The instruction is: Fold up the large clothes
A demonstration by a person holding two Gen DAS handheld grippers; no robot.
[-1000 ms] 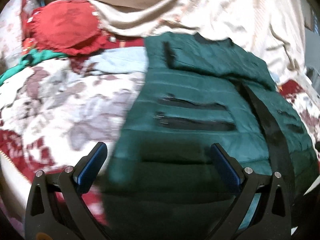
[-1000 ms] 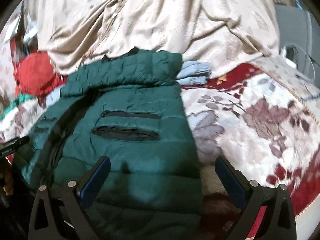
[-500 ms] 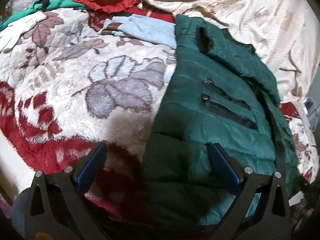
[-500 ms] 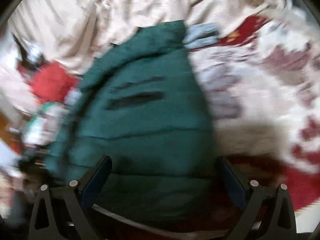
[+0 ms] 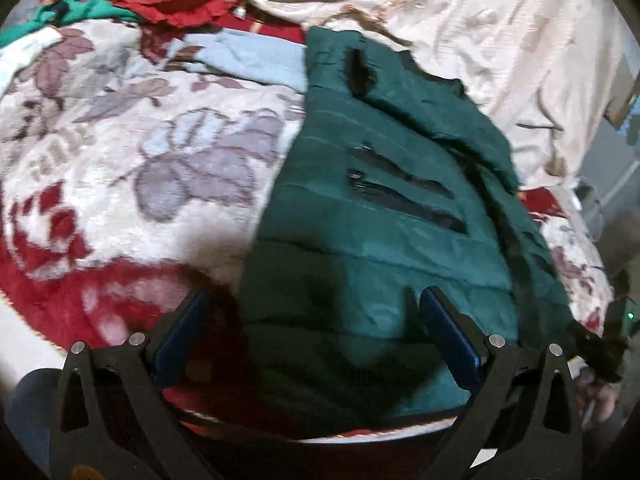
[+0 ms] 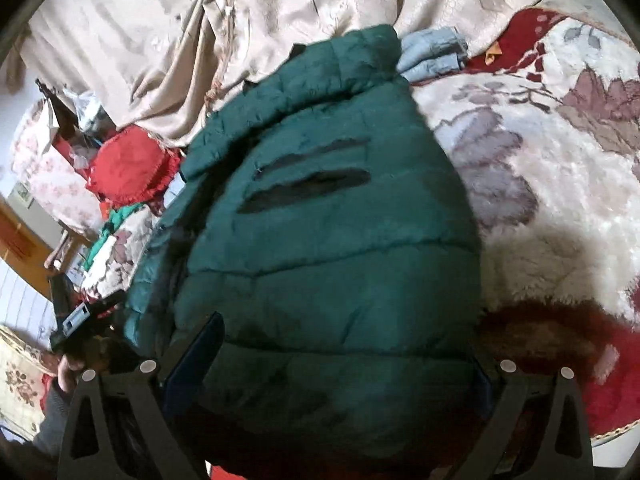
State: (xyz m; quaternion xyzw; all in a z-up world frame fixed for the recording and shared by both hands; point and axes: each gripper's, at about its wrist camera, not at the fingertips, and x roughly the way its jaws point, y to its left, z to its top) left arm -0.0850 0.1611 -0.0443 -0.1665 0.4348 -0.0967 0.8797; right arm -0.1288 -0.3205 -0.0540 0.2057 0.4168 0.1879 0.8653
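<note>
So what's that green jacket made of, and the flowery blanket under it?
The green jacket looks like a padded synthetic shell, perhaps nylon: stitched puffy bands and a slight sheen. The flowery blanket looks like thick plush fleece: fuzzy pile with soft, blurred print edges. Neither fibre can be confirmed by sight alone.

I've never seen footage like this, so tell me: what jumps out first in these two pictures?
A dark green puffer jacket dominates both views, lying zip-pockets up on a plush floral blanket of cream, grey and red. In each view a pair of black fingers with blue pads stands wide open over its near hem. Behind it lie a crumpled beige sheet and a red frilled cushion.
</note>
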